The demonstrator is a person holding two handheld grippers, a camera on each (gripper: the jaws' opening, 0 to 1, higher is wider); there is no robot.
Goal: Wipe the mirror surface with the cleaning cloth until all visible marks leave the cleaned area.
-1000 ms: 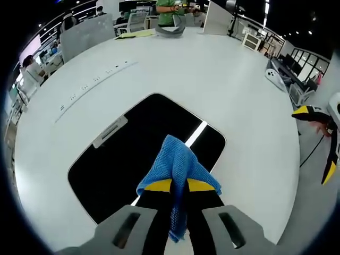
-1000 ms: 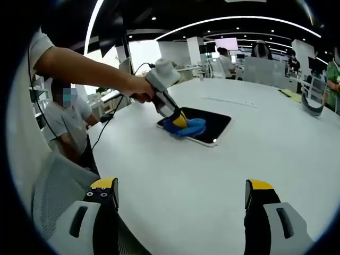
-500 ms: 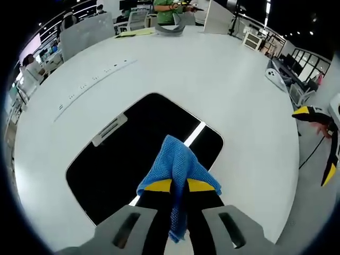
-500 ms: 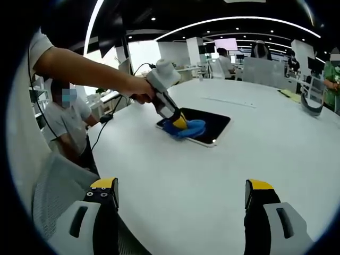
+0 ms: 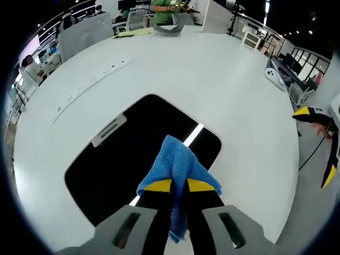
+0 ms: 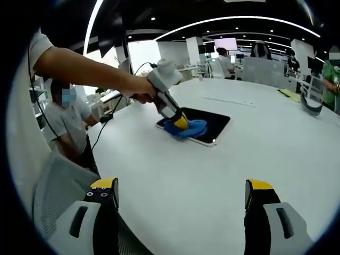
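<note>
Barely shifted, left gripper (image 6: 180, 123) presses cloth (image 5: 178, 166) onto mirror (image 5: 122, 159), seemingly.

Grey tool (image 6: 180, 212) bodies, black jaws with yellow tips; white short sleeve (image 6: 40, 45).

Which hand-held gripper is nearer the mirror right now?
Left. The left hand-held gripper presses the blue cloth onto the mirror near one edge. The right hand-held gripper hangs open over bare white table, well short of the mirror.
</note>
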